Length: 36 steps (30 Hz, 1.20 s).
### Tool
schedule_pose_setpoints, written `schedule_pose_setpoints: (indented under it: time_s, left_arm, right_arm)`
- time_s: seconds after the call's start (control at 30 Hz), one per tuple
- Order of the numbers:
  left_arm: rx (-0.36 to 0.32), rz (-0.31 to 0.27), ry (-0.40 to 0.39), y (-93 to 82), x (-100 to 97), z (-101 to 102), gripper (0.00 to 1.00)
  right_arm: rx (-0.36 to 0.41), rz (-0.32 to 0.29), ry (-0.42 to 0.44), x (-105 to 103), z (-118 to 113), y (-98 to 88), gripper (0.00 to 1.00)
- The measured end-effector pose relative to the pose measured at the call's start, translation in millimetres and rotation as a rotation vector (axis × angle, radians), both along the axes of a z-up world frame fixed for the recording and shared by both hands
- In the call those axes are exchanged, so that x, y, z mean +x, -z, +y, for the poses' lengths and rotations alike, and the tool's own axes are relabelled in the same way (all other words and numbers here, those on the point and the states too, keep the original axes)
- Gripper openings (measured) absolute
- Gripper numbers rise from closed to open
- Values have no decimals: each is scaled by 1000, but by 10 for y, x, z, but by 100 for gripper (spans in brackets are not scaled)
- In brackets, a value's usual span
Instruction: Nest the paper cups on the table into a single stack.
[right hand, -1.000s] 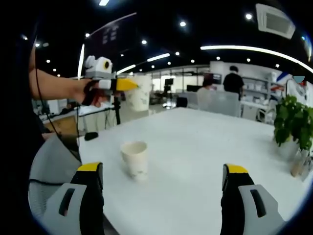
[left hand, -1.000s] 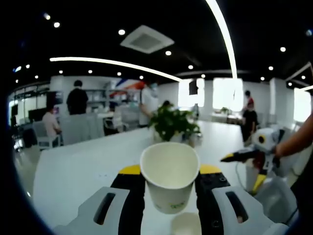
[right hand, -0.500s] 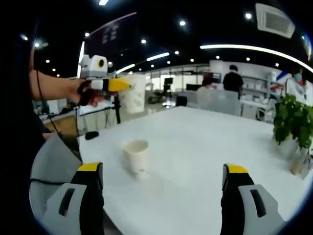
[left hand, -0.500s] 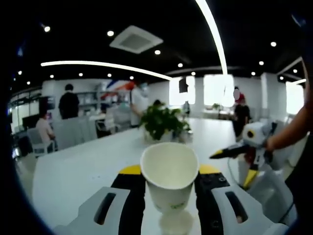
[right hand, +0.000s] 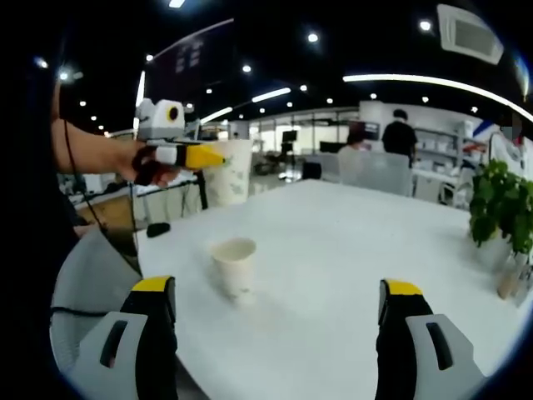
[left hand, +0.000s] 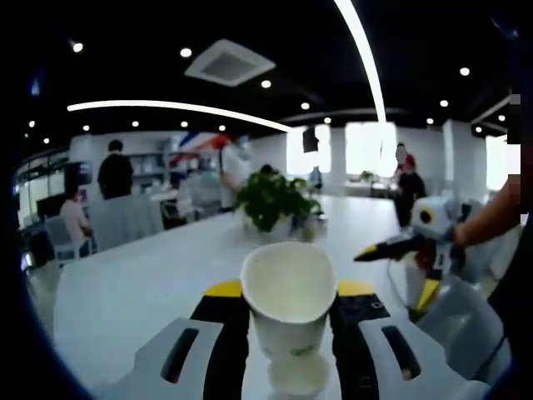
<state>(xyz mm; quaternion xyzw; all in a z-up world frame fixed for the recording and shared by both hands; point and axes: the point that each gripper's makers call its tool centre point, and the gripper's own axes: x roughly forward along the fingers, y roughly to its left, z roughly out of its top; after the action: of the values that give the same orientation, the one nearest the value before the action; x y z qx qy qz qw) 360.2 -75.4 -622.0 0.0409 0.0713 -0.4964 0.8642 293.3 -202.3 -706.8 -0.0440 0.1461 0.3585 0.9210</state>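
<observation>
1. While the left claw [left hand: 289, 329] hangs above the white tabletop [left hand: 133, 283], its jaws are pinched onto the lower wall of a paper cup [left hand: 289, 296], mouth up and tipped slightly towards the camera; in the right gripper view that same claw [right hand: 218, 155] and the held cup [right hand: 233, 171] float at the upper left, well clear of the surface.
2. Just under the held cup's base in the left gripper view sits the open mouth of a second cup [left hand: 298, 375], standing on the tabletop; from the right gripper view it stands [right hand: 234, 267] upright and alone, near the tabletop's near edge.
3. Further right, the right claw [right hand: 279, 333] rides low over the tabletop with its jaws spread wide and nothing between them; in the left gripper view it [left hand: 391, 262] points in from the right, yellow tips parted.
4. Handling, as I read it: these cups are light, thin-walled and easy to crush, so the hold should be gentle and low on the wall, leaving the rim round.
5. The standing cup could skid or tip when the other drops in; the free claw could steady it by the side wall.
6. A potted plant [left hand: 268, 200] sits far back on the tabletop, out of the way.
</observation>
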Motion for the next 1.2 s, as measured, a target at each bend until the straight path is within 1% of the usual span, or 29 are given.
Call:
schedule_pose_setpoints:
  time_s: [0.23, 0.3, 0.47, 0.73, 0.8, 0.9, 1.03, 1.2]
  left_arm:
    - [-7, 8, -13, 140, 7, -18, 35]
    - [-1, -7, -18, 177, 12, -17, 35]
    - [5, -5, -41, 307, 23, 19, 35]
    - [15, 0, -66, 470, -39, 42, 35]
    - [19, 2, -68, 502, -58, 28, 35]
    - [46, 1, -57, 607, -73, -6, 35]
    - [39, 16, -66, 687, -49, -21, 35]
    - [63, 37, -70, 823, -79, -42, 35]
  right_arm:
    - [1, 14, -2, -18, 30, 37, 100]
    - [2, 16, 0, -13, 27, 50, 100]
    - [5, 19, 4, -22, 38, 68, 100]
    - [13, 29, 8, -56, 68, 125, 100]
    - [15, 32, 7, -74, 84, 131, 100]
    - [16, 35, 4, -94, 100, 140, 100]
    - [21, 36, 7, -101, 98, 138, 100]
    - [20, 35, 13, -101, 62, 127, 100]
